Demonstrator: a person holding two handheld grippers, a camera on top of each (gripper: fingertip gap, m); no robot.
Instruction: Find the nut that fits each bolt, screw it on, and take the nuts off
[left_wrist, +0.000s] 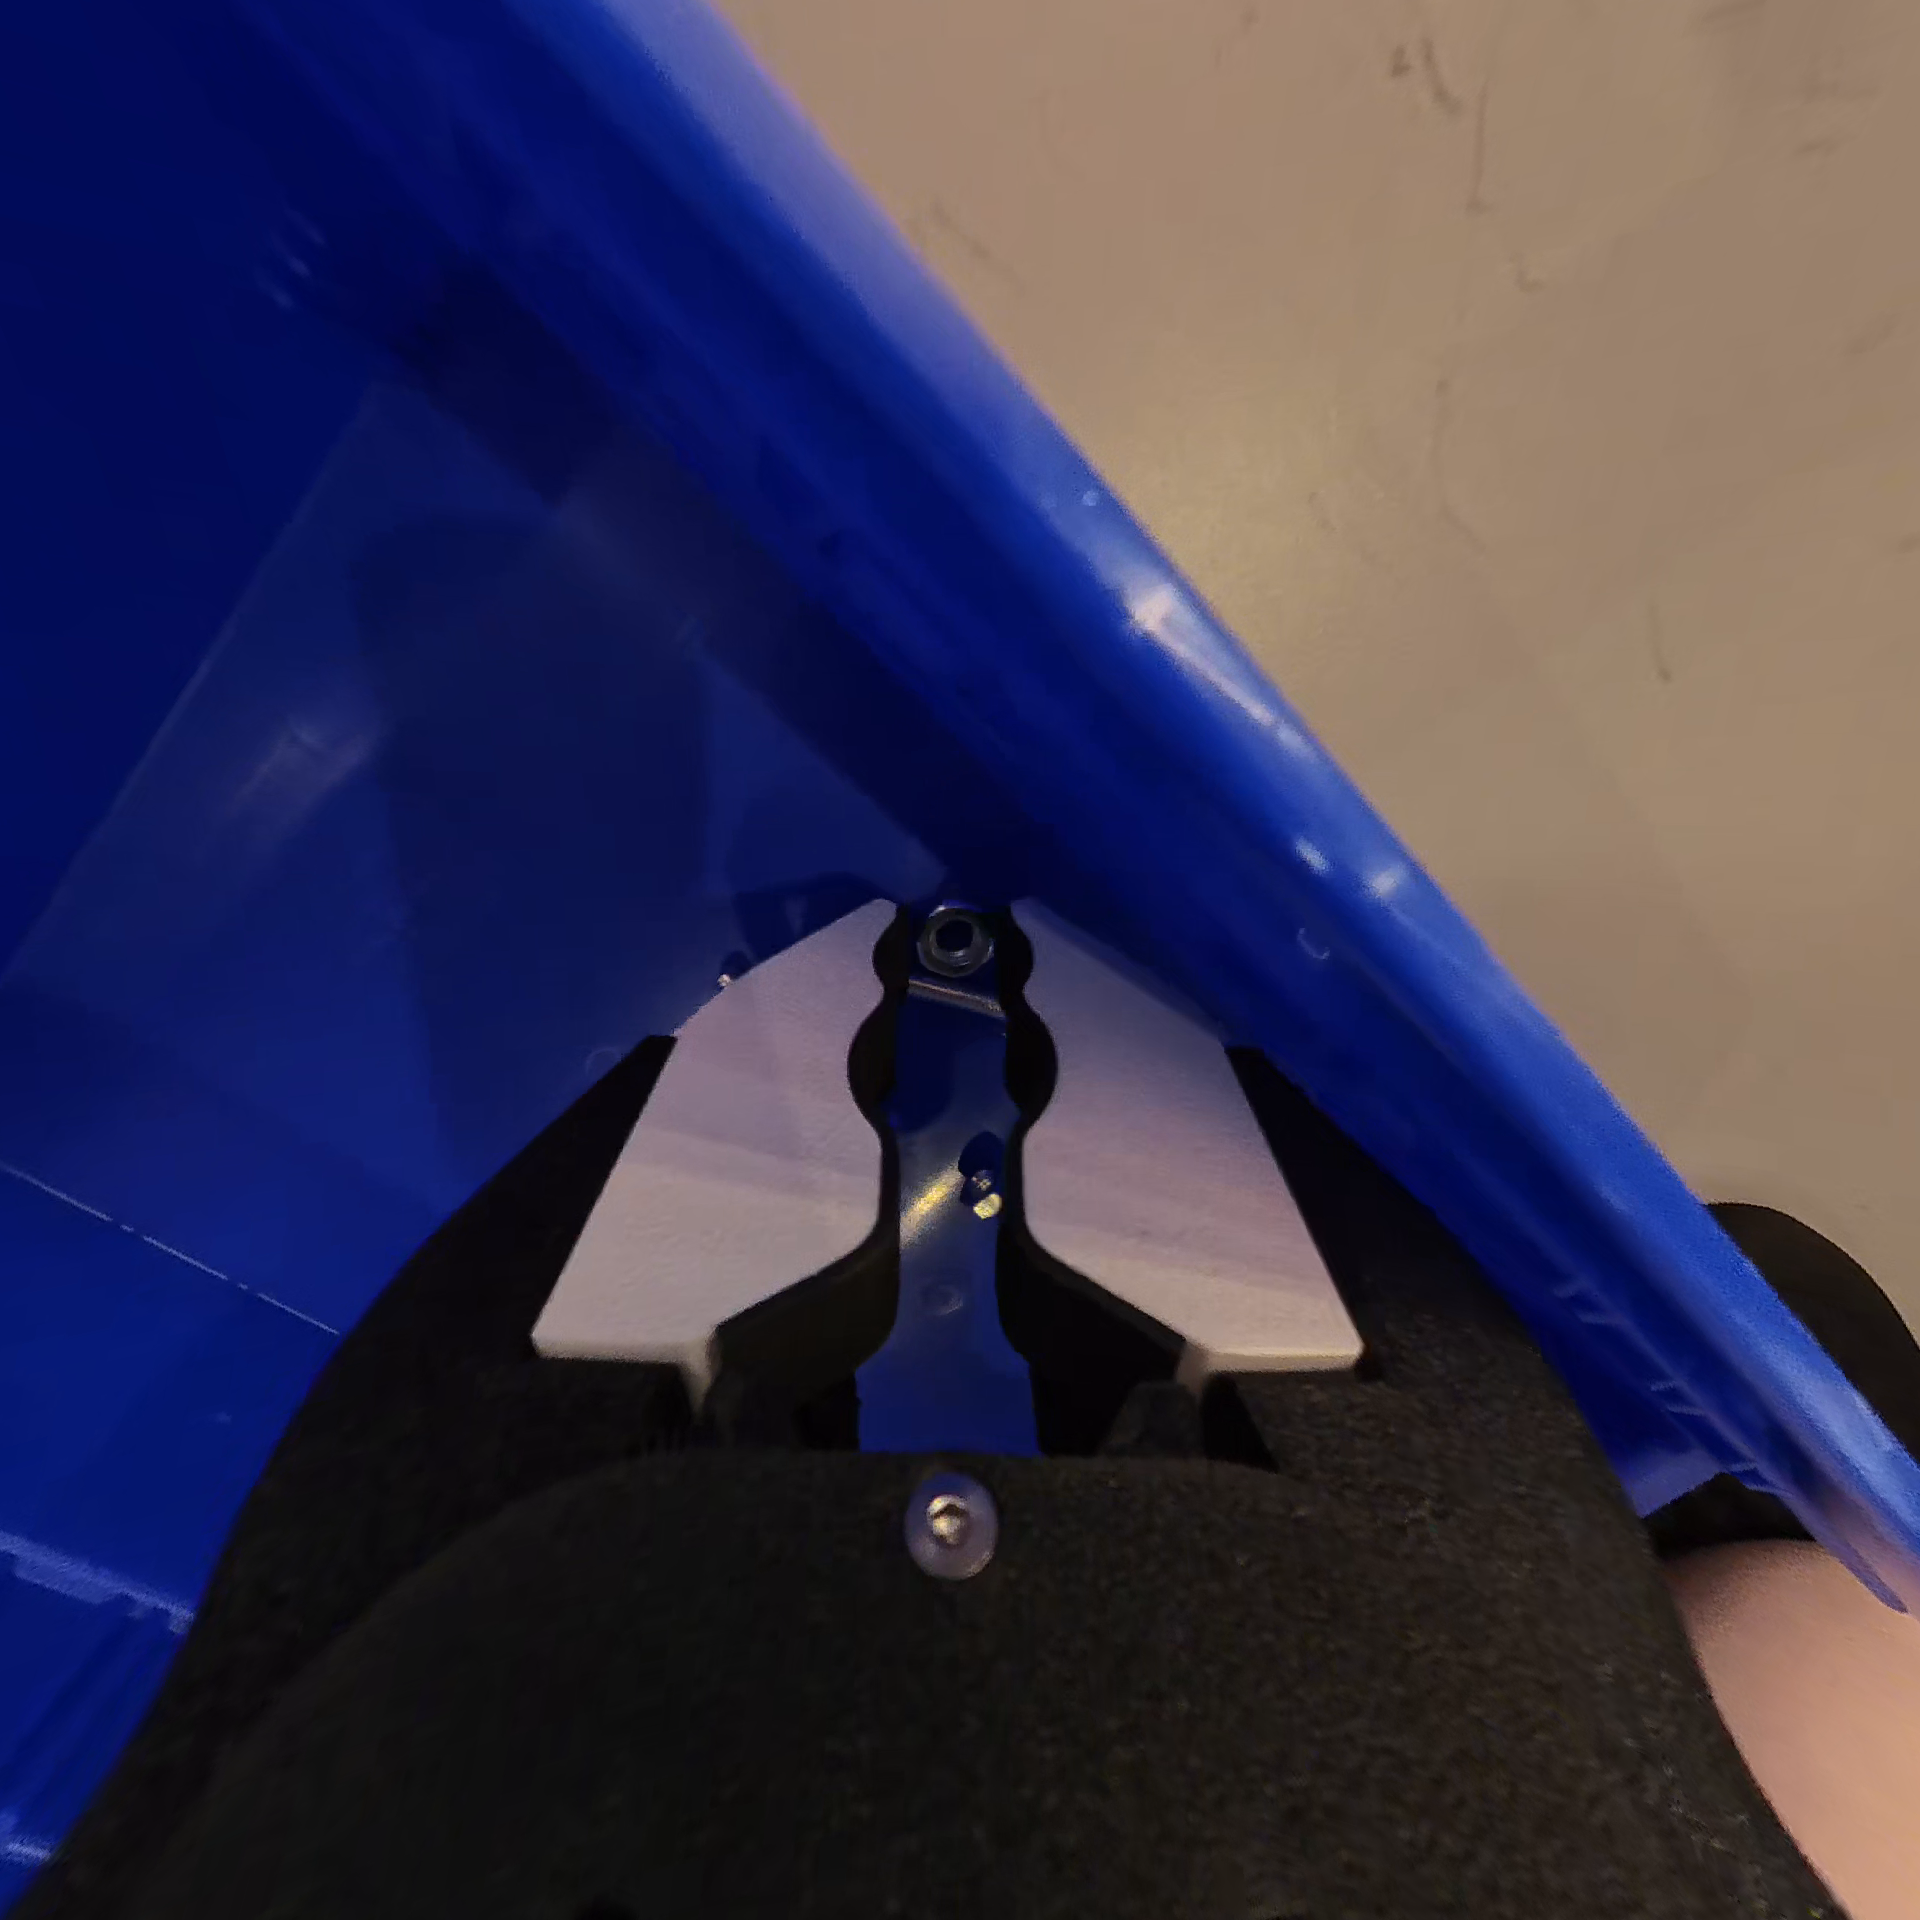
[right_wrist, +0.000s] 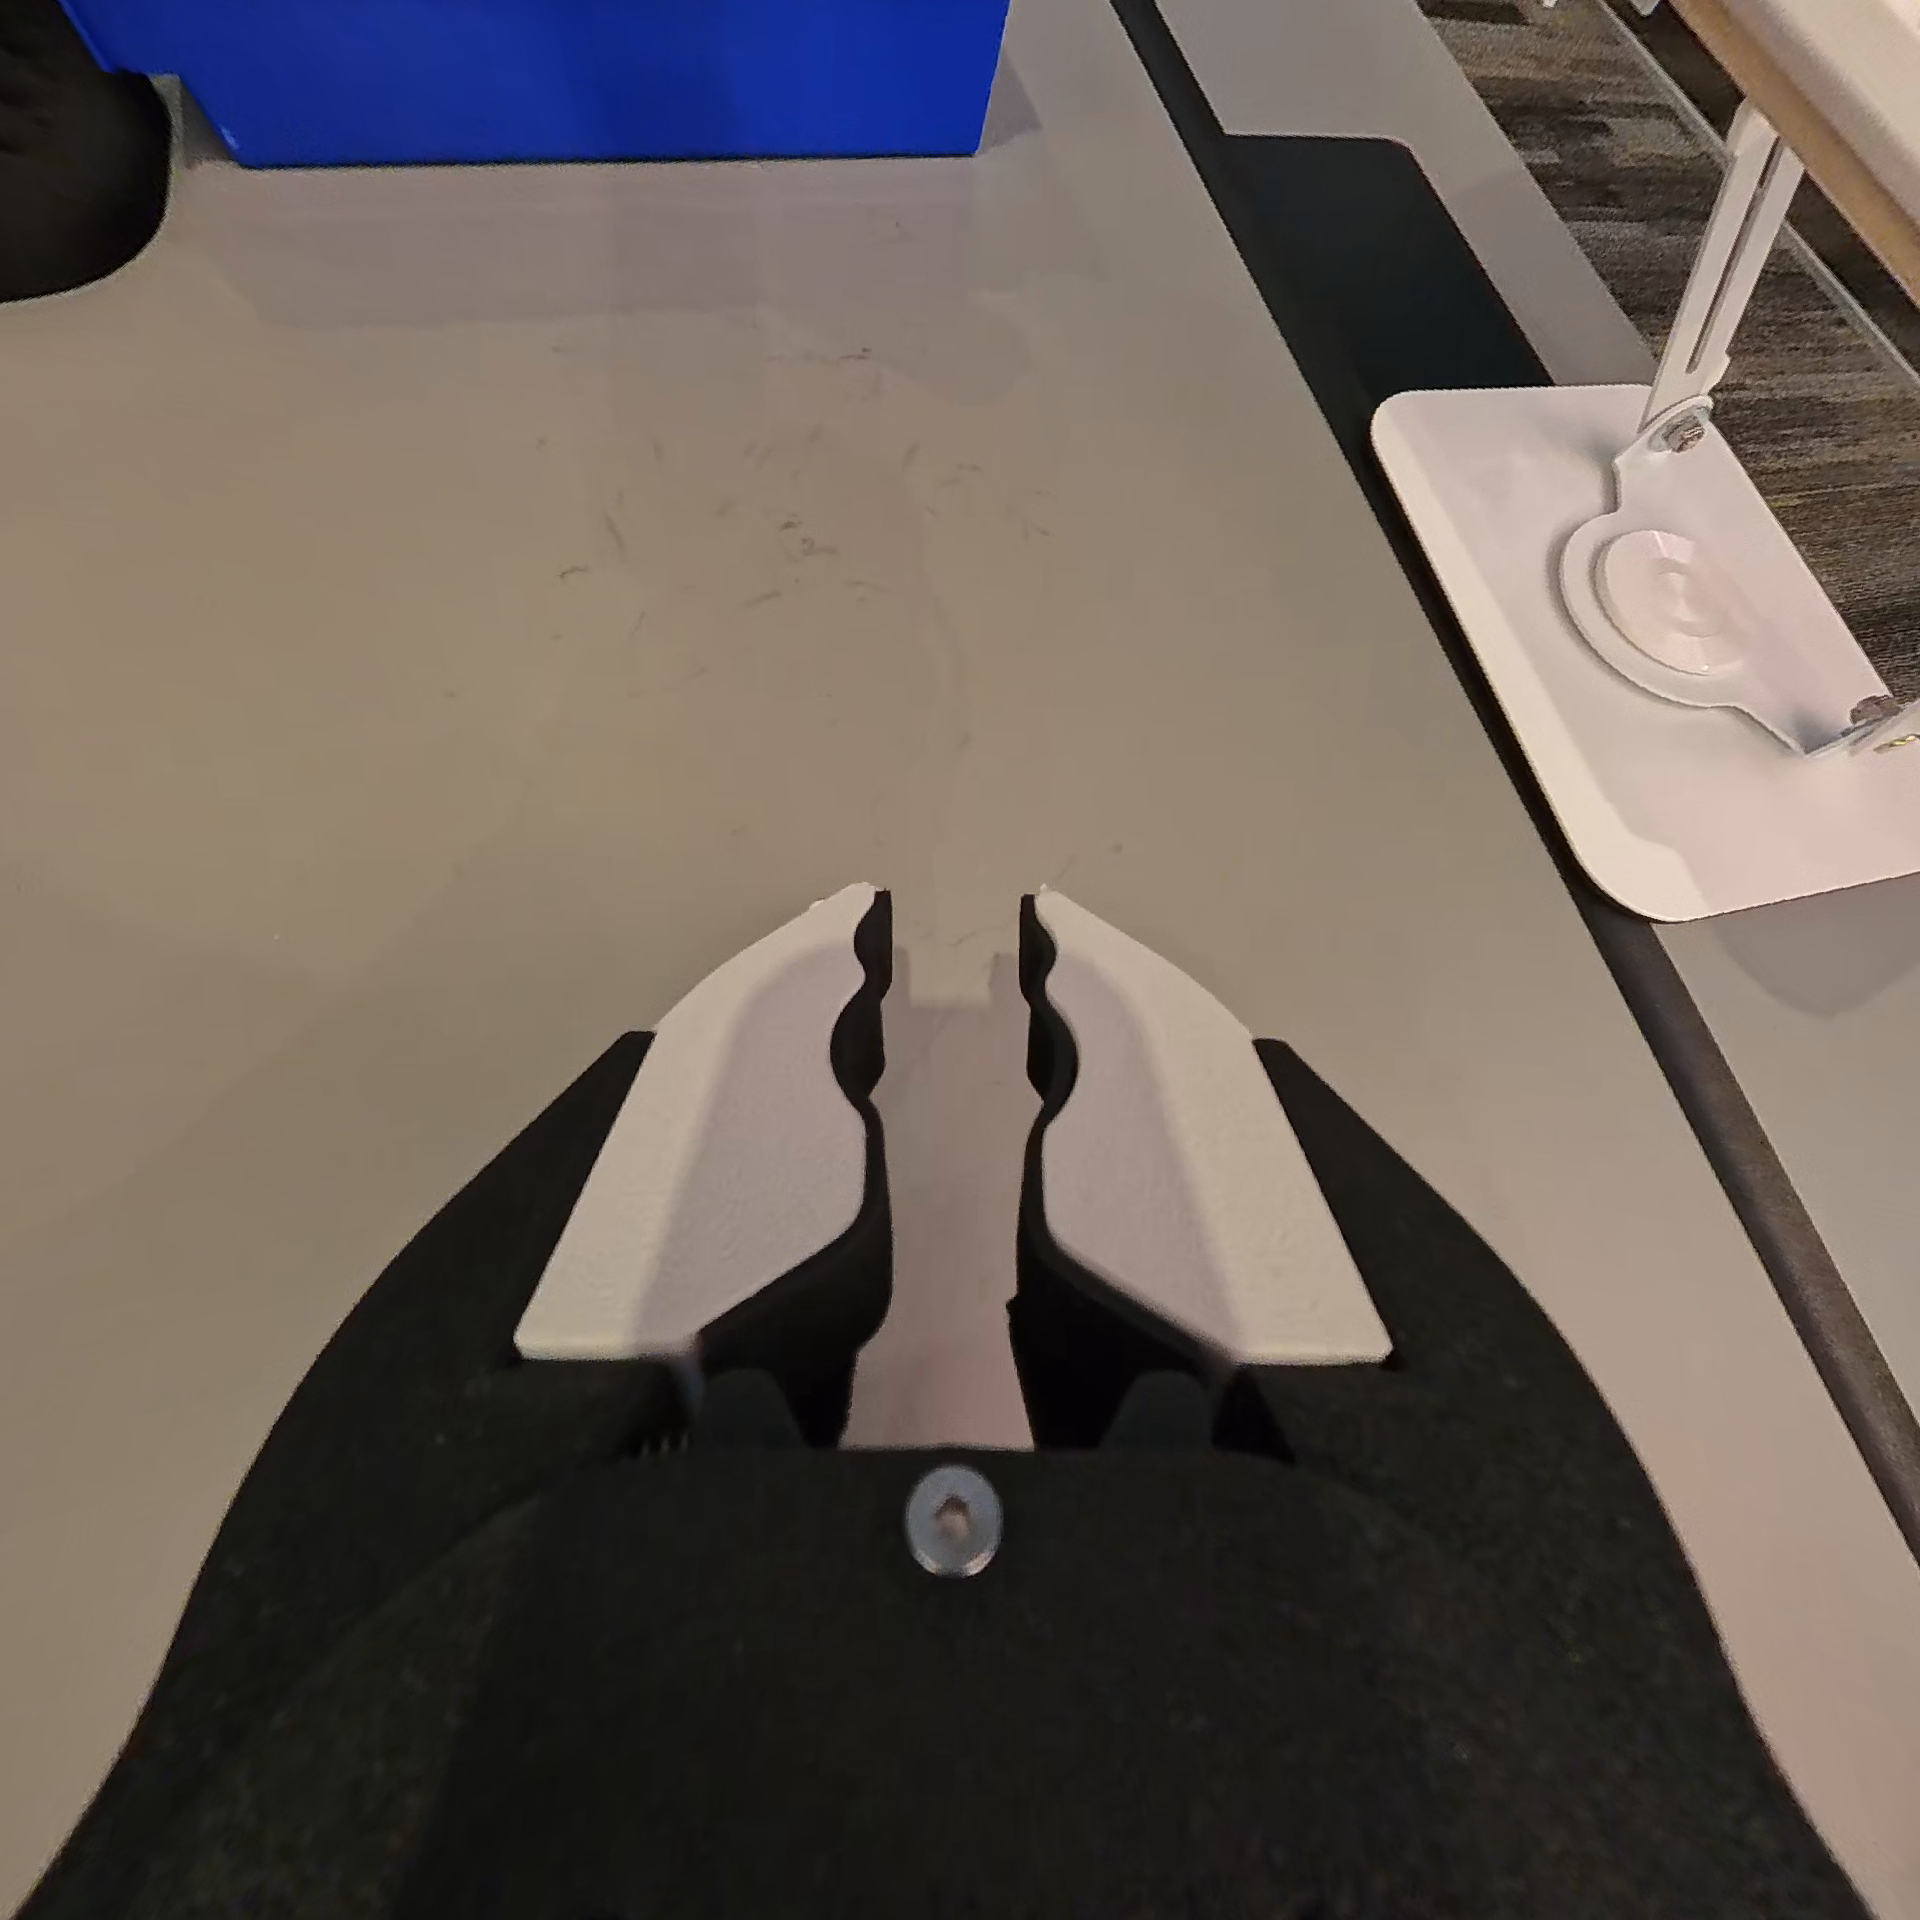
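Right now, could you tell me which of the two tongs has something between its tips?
The left tongs, inside the blue bin, with a small dark nut between the tips; the right tongs are empty.

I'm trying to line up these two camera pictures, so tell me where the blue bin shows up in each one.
Left wrist view: the blue bin fills the left and centre; its rim runs diagonally from top to lower right, and the left gripper reaches inside.
Right wrist view: only its outer wall shows, along the top edge, left of centre.
Shared landmark: the grey tabletop the bin stands on.
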